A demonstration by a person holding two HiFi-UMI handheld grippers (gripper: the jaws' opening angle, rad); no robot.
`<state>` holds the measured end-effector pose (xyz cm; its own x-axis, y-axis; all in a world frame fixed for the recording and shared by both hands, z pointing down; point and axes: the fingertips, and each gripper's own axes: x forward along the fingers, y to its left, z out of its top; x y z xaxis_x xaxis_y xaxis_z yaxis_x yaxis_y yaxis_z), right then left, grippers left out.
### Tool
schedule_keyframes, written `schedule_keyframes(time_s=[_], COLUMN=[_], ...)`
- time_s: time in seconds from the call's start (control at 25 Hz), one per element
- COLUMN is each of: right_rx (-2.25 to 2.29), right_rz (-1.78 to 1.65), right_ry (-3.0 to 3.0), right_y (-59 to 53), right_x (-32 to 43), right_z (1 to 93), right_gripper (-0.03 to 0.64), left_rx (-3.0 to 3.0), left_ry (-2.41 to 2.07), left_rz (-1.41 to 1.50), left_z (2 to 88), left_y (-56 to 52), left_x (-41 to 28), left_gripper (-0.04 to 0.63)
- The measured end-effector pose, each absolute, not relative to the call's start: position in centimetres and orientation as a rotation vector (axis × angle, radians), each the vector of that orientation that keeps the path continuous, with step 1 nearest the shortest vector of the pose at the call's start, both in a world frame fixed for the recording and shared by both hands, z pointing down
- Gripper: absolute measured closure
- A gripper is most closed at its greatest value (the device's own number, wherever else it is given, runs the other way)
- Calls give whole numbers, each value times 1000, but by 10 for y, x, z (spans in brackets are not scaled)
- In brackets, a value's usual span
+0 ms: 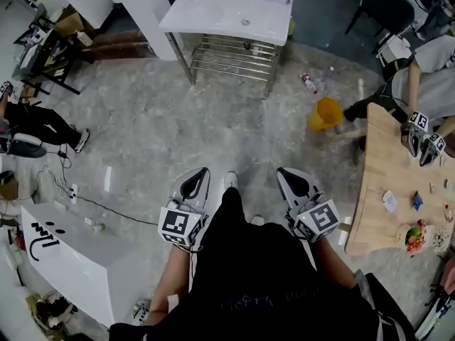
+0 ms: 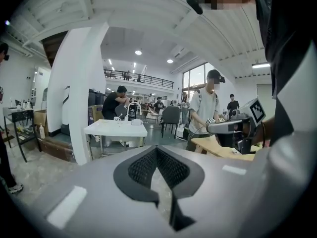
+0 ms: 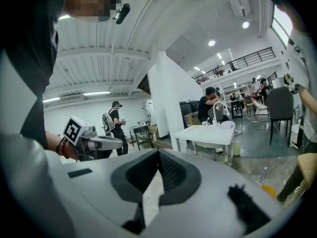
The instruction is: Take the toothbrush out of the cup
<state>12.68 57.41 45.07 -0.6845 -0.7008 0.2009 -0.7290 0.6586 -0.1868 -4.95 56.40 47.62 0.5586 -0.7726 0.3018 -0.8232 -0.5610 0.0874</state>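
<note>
No toothbrush or cup can be made out in any view. A white table [image 1: 213, 16] on a metal frame stands ahead across the floor, with a few small items on it too small to name. It also shows as the white table [image 2: 115, 128] in the left gripper view and the white table [image 3: 208, 133] in the right gripper view. My left gripper [image 1: 201, 171] and right gripper [image 1: 285, 170] are held side by side in front of my body, above bare floor. The left gripper [image 2: 156, 148] and right gripper [image 3: 158, 153] both have their jaws together, with nothing between them.
A yellow bucket [image 1: 325, 112] and a bottle [image 1: 309, 84] lie on the floor to the right. A wooden table [image 1: 380, 190] at the right carries small items, with another person's grippers [image 1: 424, 141] over it. A white cabinet [image 1: 75, 258] stands at the lower left. A person [image 1: 35, 123] sits at the far left.
</note>
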Motion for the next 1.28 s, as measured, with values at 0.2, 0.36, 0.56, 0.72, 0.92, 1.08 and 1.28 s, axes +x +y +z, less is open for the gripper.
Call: schedule_keyframes(time_s=[0.2,0.36,0.56,0.72,0.92,1.08,1.28], right_rx=[1240,1262,1294,1305,1314,1309,1262], right_rz=[394,381,377,349,333,328,307], right_ry=[-2731,-2705,-2679,-2666,-2649,-2655,-2678], right_y=[515,476,433,408,388,374,356], right_x=[106,84,61,44,39,35,26], right_z=[444,445,442,436,433,432,433], right_gripper=[604,606,606,606,605,605,604], left_rx=[2599,2613,2623,2635,2653,2654,2653], left_ry=[-1298,-1276,-1249,-1232,-1211,-1220,-1263], left_rz=[332,332,305,288,266,261,255], left_z=[473,476,477,475,472,471,466], left_y=[505,465,418,387,363,350,338], left_x=[-65,-82,-105,-122,-124,-128,-133], left_gripper=[588,588,586,588,588,588,588])
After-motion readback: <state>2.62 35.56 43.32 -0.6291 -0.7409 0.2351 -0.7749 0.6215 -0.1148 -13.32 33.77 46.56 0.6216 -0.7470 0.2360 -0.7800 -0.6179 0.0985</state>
